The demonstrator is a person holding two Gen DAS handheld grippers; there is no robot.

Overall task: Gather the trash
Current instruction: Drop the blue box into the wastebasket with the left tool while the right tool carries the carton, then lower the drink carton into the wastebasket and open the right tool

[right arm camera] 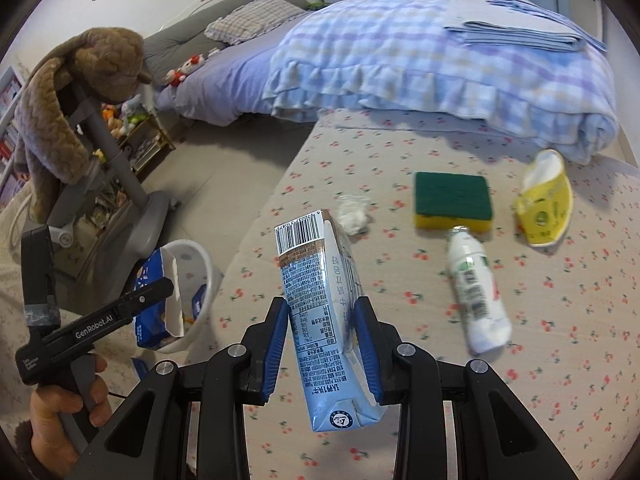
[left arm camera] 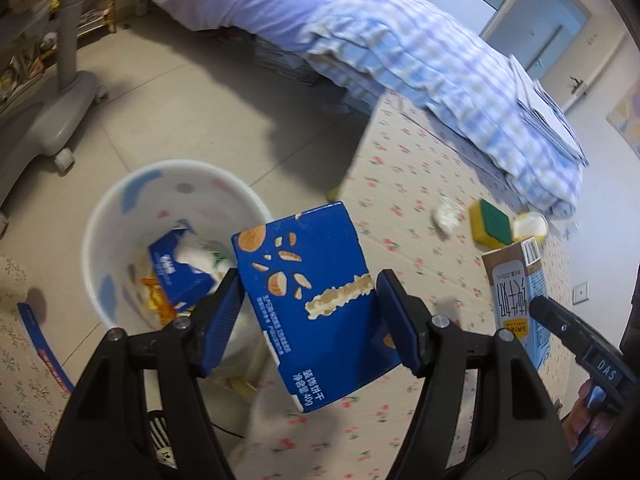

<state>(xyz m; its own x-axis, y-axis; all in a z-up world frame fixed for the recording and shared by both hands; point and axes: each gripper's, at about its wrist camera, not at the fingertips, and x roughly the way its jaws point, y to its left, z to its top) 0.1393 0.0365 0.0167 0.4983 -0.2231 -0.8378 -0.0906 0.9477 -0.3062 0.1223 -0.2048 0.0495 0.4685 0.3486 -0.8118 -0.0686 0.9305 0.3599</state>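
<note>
My left gripper point(left arm camera: 310, 304) is shut on a blue biscuit box point(left arm camera: 316, 304) and holds it just right of the white bin point(left arm camera: 96, 240), which has a blue carton and wrappers inside. My right gripper point(right arm camera: 322, 336) is shut on a light-blue milk carton point(right arm camera: 324, 320) above the floral mat; the carton also shows in the left wrist view point(left arm camera: 516, 292). On the mat lie a crumpled tissue point(right arm camera: 354, 214), a green-and-yellow sponge point(right arm camera: 452, 200), a crushed yellow paper cup point(right arm camera: 544, 204) and a white bottle point(right arm camera: 478, 292). The bin also shows in the right wrist view point(right arm camera: 208, 276).
A bed with a blue checked quilt point(right arm camera: 440, 64) borders the mat at the back. A grey wheeled stand point(left arm camera: 60, 112) stands on the tiled floor left of the bin. A plush toy point(right arm camera: 76, 92) hangs on that stand. A blue strip point(left arm camera: 44, 352) lies at the left.
</note>
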